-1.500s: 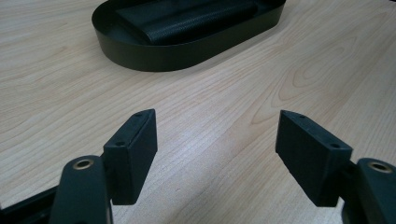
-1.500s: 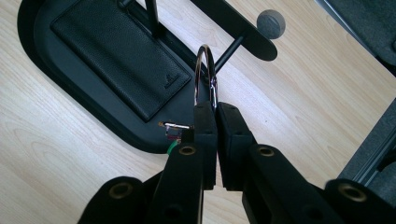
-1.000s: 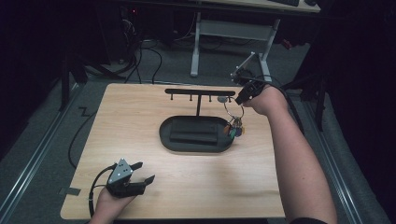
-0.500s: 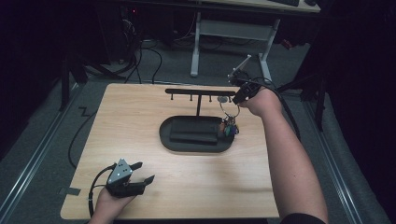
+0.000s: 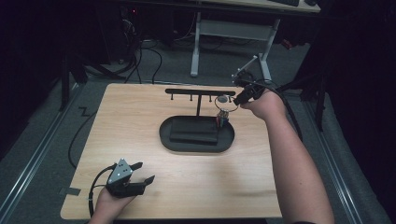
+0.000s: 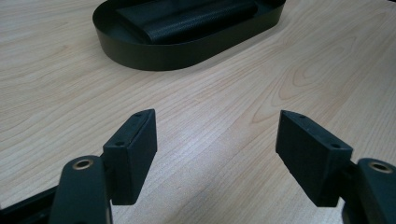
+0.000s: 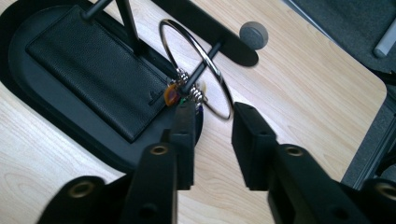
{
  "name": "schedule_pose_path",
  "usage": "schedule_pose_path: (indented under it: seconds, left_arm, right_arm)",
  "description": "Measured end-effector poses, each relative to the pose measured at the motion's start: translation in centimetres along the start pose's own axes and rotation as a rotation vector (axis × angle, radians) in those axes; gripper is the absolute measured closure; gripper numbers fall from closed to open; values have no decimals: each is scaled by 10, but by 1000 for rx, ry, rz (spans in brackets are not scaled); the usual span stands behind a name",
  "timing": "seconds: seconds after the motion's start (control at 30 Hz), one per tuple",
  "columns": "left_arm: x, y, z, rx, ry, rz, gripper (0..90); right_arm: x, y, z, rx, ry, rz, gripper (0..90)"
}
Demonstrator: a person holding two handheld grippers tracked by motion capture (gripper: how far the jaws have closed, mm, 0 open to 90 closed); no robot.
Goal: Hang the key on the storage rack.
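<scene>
High view: a black key stand point(image 5: 198, 95) rises from an oval black tray point(image 5: 196, 140) at the middle of the table point(image 5: 140, 116). A key ring point(image 5: 225, 103) hangs from a peg at the stand's right end, its small keys dangling toward the tray's right rim. The right gripper point(image 5: 239, 99) sits just right of that ring. The left gripper point(image 5: 140, 171) rests on the table well in front of the tray, toward the near left corner.

Left gripper view: the jaws stand wide apart over bare wood, nothing between them; the tray's wall point(image 6: 187, 51) lies ahead.

Right gripper view: the right gripper point(image 7: 212, 119) has just been opening its jaws and is now released; the ring point(image 7: 196, 65) hangs on the peg point(image 7: 205, 63) just beyond the tips, not pinched. A dark wallet point(image 7: 98, 70) lies in the tray beneath.

Risk, as I judge it: the ring sits near the peg's end, so a brush from a fingertip point(image 7: 184, 116) on withdrawal could drag it off, dropping the keys.
</scene>
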State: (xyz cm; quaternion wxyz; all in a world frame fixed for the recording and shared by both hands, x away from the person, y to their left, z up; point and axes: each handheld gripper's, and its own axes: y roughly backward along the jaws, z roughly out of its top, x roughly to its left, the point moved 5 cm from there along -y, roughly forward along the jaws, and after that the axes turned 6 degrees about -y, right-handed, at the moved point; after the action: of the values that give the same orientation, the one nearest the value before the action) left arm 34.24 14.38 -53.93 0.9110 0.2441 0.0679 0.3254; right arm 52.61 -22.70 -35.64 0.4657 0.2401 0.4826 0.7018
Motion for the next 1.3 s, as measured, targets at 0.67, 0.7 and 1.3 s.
schedule_pose_path:
  seconds: [0.67, 0.7, 1.3]
  left_arm:
    - [-1, -7, -2, 32, -14, -7, 295]
    - [-1, -8, -2, 35, -14, -8, 294]
    - [-1, -11, -2, 37, -10, -7, 293]
  right_arm:
    - [-15, 27, -84, -103, -58, -3, 511]
    - [-16, 26, -91, -108, -61, -3, 502]
    - [-27, -7, -163, -152, -116, 4, 368]
